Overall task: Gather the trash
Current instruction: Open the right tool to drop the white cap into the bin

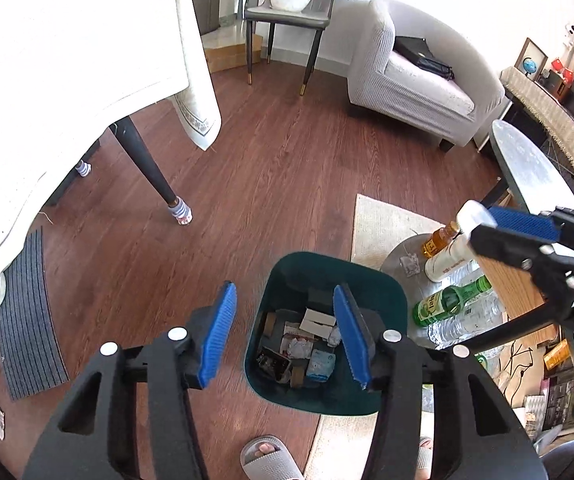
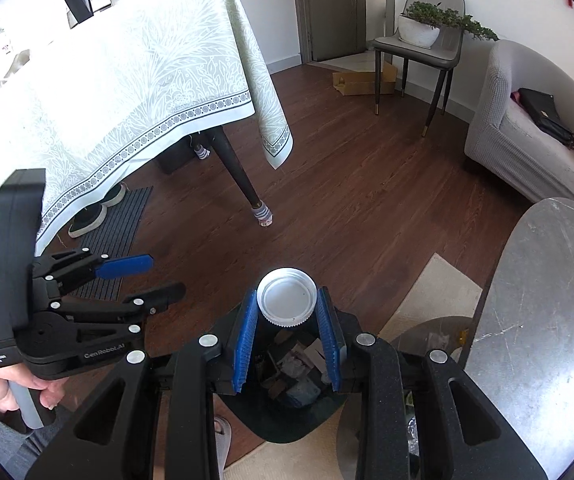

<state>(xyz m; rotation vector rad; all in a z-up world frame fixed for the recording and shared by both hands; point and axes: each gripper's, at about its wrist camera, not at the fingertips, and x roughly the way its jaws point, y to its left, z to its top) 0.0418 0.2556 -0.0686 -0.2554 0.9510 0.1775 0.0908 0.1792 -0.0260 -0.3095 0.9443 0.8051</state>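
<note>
A dark green trash bin (image 1: 387, 292) stands on the floor, holding several boxes and crumpled papers. My left gripper (image 1: 285, 332) is open and empty, its right finger over the bin. My right gripper (image 2: 289, 338) is shut on a white-capped bottle (image 2: 287, 298) and holds it above the bin (image 2: 287, 428). In the left wrist view the right gripper (image 1: 483, 226) comes in from the right with the bottle's white cap (image 1: 471, 216) showing. A green glass bottle (image 1: 451, 300), an amber bottle (image 1: 441, 240), a white bottle (image 1: 447, 264) and clear plastic bottles (image 1: 467, 320) lie on a low round table (image 1: 397, 264).
A dining table with a pale cloth (image 2: 127, 92) stands to the left, its dark leg (image 1: 147, 168) on the wood floor. A grey armchair (image 1: 419, 76), a chair with a plant (image 1: 287, 12), a grey oval tabletop (image 2: 547, 300) and a cream rug (image 1: 383, 224) are around. A slippered foot (image 1: 267, 456) is near.
</note>
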